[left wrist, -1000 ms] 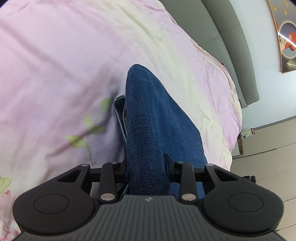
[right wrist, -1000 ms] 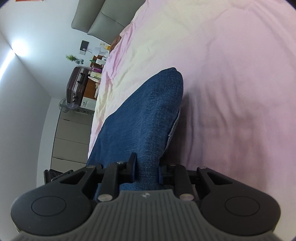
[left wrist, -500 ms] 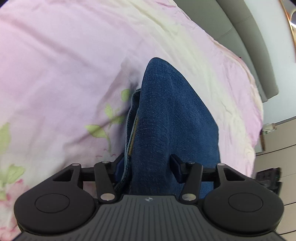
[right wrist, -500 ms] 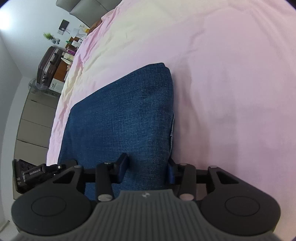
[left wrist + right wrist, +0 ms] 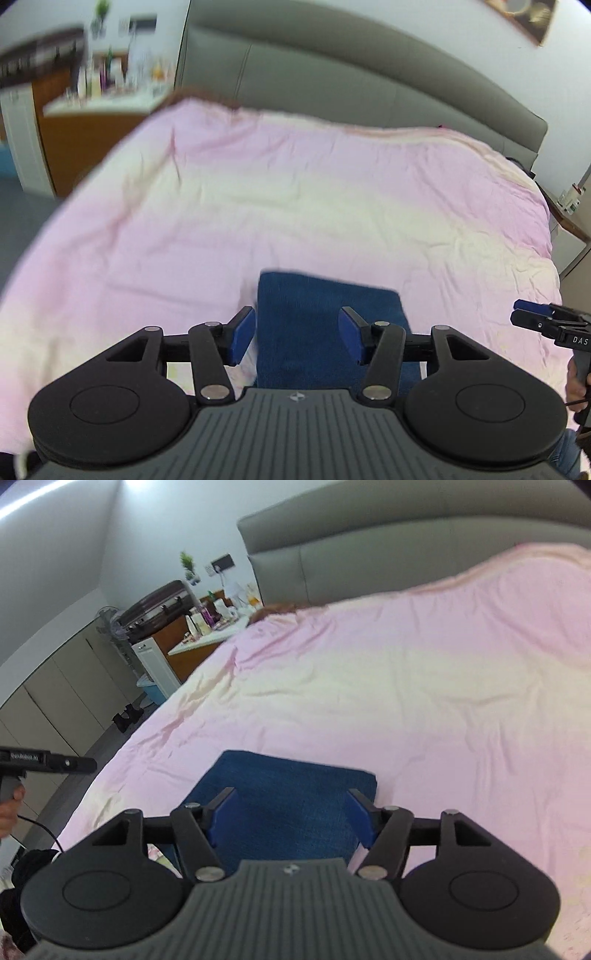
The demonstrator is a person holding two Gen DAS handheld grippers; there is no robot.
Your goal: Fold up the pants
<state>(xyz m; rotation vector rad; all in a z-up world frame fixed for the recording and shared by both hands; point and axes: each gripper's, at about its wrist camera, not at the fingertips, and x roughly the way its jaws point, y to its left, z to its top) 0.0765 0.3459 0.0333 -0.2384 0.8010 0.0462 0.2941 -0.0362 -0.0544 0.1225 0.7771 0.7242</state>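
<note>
The blue denim pants [image 5: 325, 317] lie folded into a flat rectangle on the pink bedspread [image 5: 295, 206], near its front edge. My left gripper [image 5: 297, 334] hovers above them, open, with nothing between its blue pads. In the right wrist view the same pants [image 5: 280, 797] lie below my right gripper [image 5: 290, 814], whose jaws are opening and hold nothing. The right gripper [image 5: 546, 323] also shows at the right edge of the left wrist view, in a person's hand. At the left edge of the right wrist view, the left gripper [image 5: 48, 762] appears as a dark bar.
A grey padded headboard [image 5: 369, 85] stands behind the bed. A cluttered bedside table [image 5: 207, 635], a suitcase [image 5: 159, 605] and a white cabinet [image 5: 153, 664] are off the bed's left side. Closet doors [image 5: 55, 705] line the left wall.
Both grippers have let go of the denim, opened and risen well above the bed. Each has rolled back to level. The pants now lie flat and folded.
</note>
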